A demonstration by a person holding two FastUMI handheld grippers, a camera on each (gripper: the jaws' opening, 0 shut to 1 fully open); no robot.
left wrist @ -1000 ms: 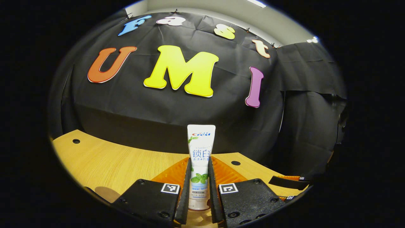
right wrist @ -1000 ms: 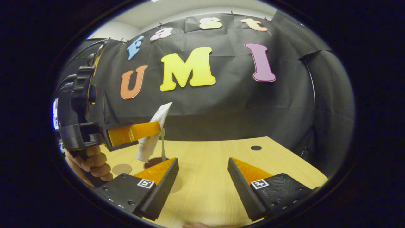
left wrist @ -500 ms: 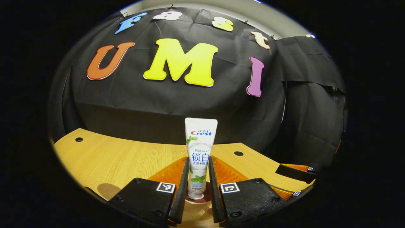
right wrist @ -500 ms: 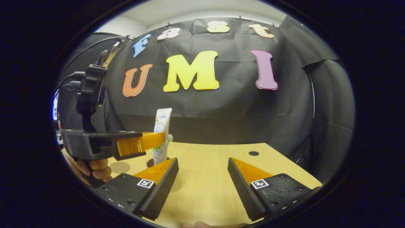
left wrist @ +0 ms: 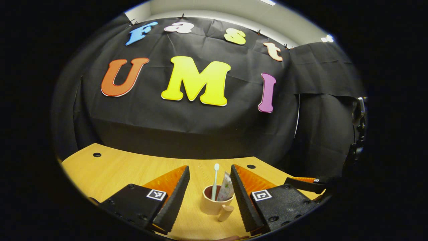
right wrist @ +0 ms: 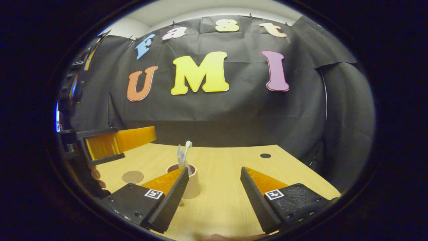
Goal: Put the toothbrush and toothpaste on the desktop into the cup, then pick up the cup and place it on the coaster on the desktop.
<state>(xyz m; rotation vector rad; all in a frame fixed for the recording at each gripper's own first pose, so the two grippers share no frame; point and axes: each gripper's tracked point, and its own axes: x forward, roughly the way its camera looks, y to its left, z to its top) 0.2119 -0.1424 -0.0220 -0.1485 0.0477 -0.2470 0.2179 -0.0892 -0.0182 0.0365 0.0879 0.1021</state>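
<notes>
A round, matte cup (left wrist: pixel 212 203) with a stubby handle stands on the wood-grain desk (left wrist: pixel 127 169), holding the slim toothbrush (left wrist: pixel 215 180) and the flat toothpaste (left wrist: pixel 226 191) tube. Left gripper (left wrist: pixel 209 190) is spread, empty, 1 ribbed finger on either side of the cup. Right gripper (right wrist: pixel 214 194) is spread and empty beside the cup. The right gripper view adds a thin round coaster (right wrist: pixel 132 176) left of the cup.

The left hand-held gripper (left wrist: pixel 209 194) has released the toothpaste (left wrist: pixel 226 191) into the cup (left wrist: pixel 214 205).
</notes>
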